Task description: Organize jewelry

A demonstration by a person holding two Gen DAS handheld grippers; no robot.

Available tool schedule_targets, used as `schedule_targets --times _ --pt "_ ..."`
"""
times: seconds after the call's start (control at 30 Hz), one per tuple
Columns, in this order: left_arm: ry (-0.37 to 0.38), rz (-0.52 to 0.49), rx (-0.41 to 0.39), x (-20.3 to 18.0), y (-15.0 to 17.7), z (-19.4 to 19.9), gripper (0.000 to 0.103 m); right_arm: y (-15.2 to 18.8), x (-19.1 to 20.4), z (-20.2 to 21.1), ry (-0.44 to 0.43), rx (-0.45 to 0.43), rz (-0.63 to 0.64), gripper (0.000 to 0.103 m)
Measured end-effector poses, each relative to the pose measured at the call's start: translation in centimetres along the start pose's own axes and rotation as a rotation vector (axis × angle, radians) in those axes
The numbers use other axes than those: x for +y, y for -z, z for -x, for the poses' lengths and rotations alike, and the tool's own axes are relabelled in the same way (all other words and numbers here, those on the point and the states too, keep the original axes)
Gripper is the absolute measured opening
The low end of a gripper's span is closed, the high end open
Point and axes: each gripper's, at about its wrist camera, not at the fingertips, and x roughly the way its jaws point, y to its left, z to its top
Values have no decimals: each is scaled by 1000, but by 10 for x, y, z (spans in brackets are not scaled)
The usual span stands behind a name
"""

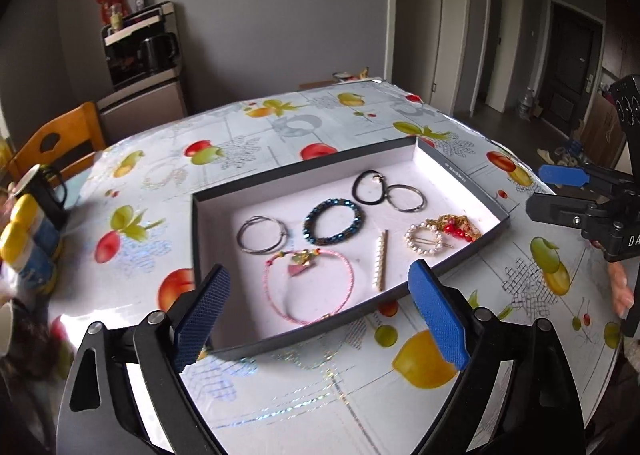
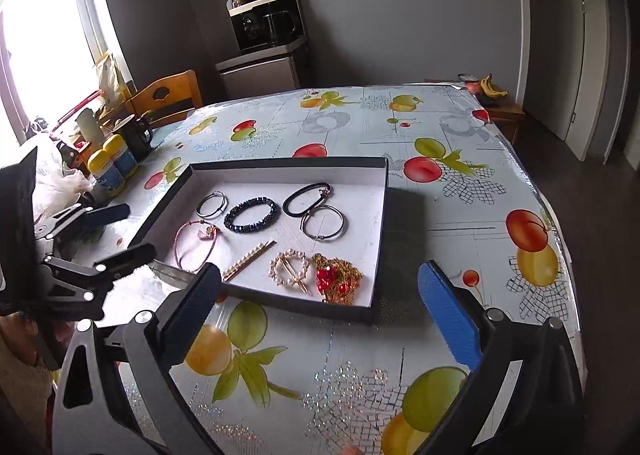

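Note:
A shallow dark box with a white floor holds the jewelry: a pink cord bracelet, a blue beaded bracelet, a thin wire hoop, a black hair tie, a silver bangle, a pearl hair pin, a round pearl clip and a gold chain with red beads. My left gripper is open and empty over the box's near edge. My right gripper is open and empty, just short of the box.
The table has a fruit-print cloth. Yellow-capped bottles and a dark mug crowd its left edge. A wooden chair stands behind. A clear beaded bracelet lies on the cloth outside the box.

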Motion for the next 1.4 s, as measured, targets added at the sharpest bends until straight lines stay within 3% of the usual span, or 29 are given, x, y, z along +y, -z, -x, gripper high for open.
schedule_targets --times 0.27,0.5,0.7,0.97,1.17,1.4 --pt "-189 150 -101 17 56 32 98 47 23 -1 152 -78 92 97" --pt "-175 184 -159 6 68 29 98 60 38 -4 160 -156 104 97" --pt "-150 202 -142 -1 67 18 99 62 38 -12 152 -114 104 97" --pt "-232 163 -198 -13 67 26 99 65 41 -3 149 -163 119 97" --pt "-247 96 -269 -27 69 37 99 65 40 2 151 -192 108 97" --pt "-237 118 -264 -23 69 36 99 66 38 5 152 -213 100 97"
